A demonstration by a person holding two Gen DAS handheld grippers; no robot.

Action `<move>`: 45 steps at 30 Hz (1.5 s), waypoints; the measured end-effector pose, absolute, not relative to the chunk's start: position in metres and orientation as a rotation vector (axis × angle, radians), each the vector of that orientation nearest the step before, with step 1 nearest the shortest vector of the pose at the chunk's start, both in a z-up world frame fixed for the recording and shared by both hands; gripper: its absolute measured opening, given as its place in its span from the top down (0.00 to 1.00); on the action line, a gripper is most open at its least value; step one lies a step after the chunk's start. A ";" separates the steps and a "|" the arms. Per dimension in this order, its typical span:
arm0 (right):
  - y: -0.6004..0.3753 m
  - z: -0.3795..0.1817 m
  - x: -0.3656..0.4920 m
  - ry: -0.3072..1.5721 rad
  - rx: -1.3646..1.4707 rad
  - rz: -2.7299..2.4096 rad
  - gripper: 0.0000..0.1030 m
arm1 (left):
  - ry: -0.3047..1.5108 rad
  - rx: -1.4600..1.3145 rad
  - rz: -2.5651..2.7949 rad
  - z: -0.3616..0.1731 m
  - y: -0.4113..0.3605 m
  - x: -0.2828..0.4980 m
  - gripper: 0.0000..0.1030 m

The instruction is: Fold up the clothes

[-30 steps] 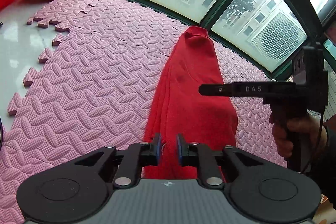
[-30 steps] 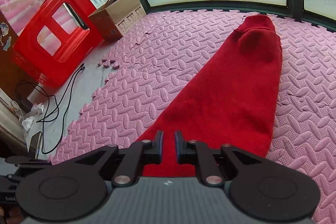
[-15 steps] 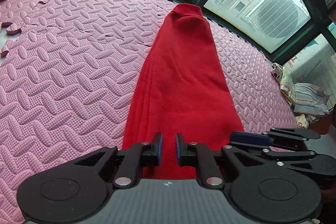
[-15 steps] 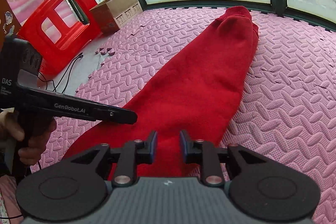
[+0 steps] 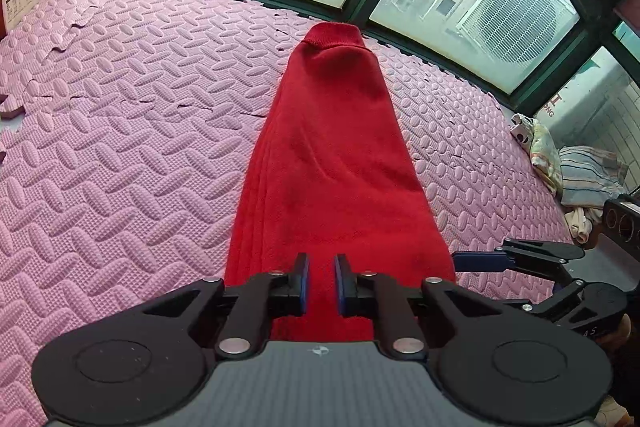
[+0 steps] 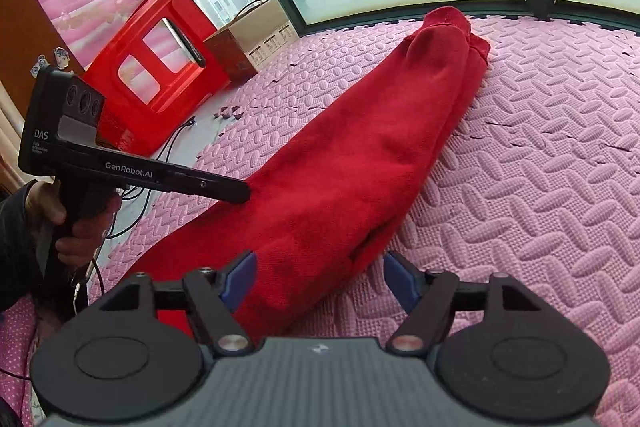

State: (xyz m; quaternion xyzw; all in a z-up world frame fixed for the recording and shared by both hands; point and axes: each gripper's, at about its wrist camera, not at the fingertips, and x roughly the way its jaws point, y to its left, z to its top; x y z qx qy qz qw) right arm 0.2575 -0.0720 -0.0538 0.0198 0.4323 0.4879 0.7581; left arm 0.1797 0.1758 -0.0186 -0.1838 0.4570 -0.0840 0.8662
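A red knitted garment (image 5: 332, 155) lies folded into a long narrow strip on the pink foam mat, its collar end far from me; it also shows in the right wrist view (image 6: 360, 163). My left gripper (image 5: 321, 281) hovers over the near end of the strip with its jaws nearly closed and a narrow gap between them, holding nothing. My right gripper (image 6: 318, 277) is open wide, its blue pads on either side of the near right corner of the garment. The left gripper also appears from the side in the right wrist view (image 6: 236, 193), above the garment's left edge.
The pink foam mat (image 5: 120, 147) covers the floor up to the windows. A red plastic stool (image 6: 160, 67) and a cardboard box (image 6: 252, 39) stand at the left, with cables on the bare floor. A pile of clothes (image 5: 576, 171) lies at the right.
My right gripper has opened from nearly shut to wide open and moved to the garment's near right corner. My left gripper has come closer over the near end of the strip.
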 end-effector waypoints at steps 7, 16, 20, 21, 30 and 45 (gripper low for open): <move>-0.057 -0.064 0.270 0.914 0.018 1.186 0.20 | 0.985 -0.363 -0.198 -0.028 0.164 0.208 0.85; -0.050 -0.079 0.285 0.910 0.117 1.370 0.14 | 0.996 -0.365 -0.190 -0.038 0.164 0.210 0.82; -0.057 -0.084 0.290 0.959 0.125 1.473 0.14 | 0.994 -0.363 -0.176 -0.039 0.163 0.211 0.82; -0.060 -0.083 0.290 0.965 0.123 1.490 0.14 | 0.993 -0.361 -0.173 -0.040 0.163 0.211 0.82; -0.092 -0.056 0.287 0.940 0.038 1.435 0.15 | 0.975 -0.370 -0.169 -0.038 0.166 0.209 0.74; -0.044 -0.038 0.365 0.840 0.114 0.941 0.23 | 0.933 -0.419 -0.185 -0.031 0.188 0.186 0.66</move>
